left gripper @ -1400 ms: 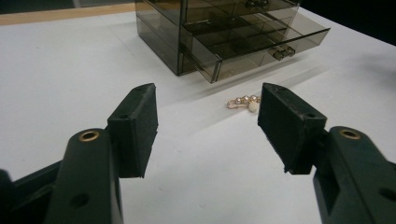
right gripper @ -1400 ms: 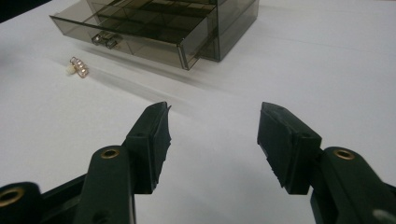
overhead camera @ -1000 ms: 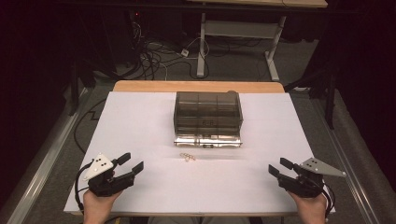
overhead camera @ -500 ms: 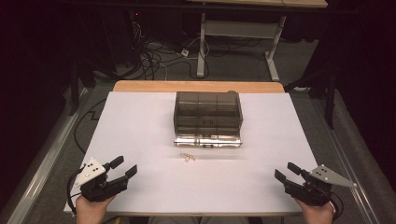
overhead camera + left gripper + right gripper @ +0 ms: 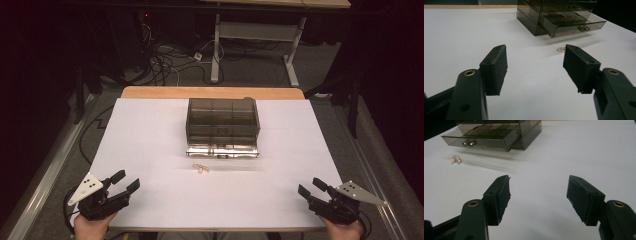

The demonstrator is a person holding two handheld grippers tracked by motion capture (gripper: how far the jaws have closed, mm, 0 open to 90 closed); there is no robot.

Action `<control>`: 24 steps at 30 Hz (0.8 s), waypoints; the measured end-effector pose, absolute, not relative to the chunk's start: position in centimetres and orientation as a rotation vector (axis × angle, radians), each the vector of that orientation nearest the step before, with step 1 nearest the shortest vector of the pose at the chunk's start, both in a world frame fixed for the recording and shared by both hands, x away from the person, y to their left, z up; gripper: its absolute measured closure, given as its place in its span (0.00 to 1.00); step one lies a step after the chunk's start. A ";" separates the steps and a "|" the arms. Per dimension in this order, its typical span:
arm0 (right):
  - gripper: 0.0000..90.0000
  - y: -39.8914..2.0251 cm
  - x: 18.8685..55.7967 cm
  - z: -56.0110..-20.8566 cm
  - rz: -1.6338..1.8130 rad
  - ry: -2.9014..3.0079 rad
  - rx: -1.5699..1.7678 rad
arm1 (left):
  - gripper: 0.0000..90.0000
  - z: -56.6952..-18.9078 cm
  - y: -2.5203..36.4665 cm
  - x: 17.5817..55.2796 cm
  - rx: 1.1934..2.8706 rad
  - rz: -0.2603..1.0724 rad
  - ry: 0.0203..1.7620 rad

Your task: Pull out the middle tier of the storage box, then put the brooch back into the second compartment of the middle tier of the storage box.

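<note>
Trinket (image 5: 201, 168) dead ahead of both pairs of jaws, up-table and inward. Left gripper (image 5: 127, 180) at the near left corner: matte black blocky pads spread wide, empty. Right gripper (image 5: 308, 185) at the near right corner: jaws just opening wider, nothing between them. Closer to the left one, by a little. Small, shiny gold with a pale end, long axis roughly along the near edge of the smooth white table (image 5: 150, 140), just before the pulled-out bottom drawer (image 5: 222, 150) of the smoky clear plastic drawer box (image 5: 222, 117)
</note>
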State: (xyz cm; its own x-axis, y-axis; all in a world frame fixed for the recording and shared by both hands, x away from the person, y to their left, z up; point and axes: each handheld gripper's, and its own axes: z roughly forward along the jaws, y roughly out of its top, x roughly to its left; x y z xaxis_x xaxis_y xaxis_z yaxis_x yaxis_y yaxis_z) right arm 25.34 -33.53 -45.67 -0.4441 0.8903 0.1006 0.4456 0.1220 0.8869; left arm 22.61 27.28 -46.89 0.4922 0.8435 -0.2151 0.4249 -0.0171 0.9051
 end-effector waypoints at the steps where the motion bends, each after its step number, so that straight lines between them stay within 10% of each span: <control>1: 0.39 -33.5 25.4 -45.7 1.275 1.946 1.290 | 0.39 -46.9 27.3 22.6 1.638 0.474 1.104; 24: 0.37 -33.0 25.7 -45.9 1.245 1.952 1.297 | 0.39 -46.9 26.9 22.6 1.642 0.450 1.074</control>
State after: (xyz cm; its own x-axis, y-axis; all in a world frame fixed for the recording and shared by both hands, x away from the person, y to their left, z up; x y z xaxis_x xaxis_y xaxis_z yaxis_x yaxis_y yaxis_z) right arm 25.66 -32.97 -45.86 -0.4335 0.8969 0.0870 0.4568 0.1355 0.8792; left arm 22.60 26.88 -46.91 0.5224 0.8233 -0.2219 0.4197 -0.0218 0.9074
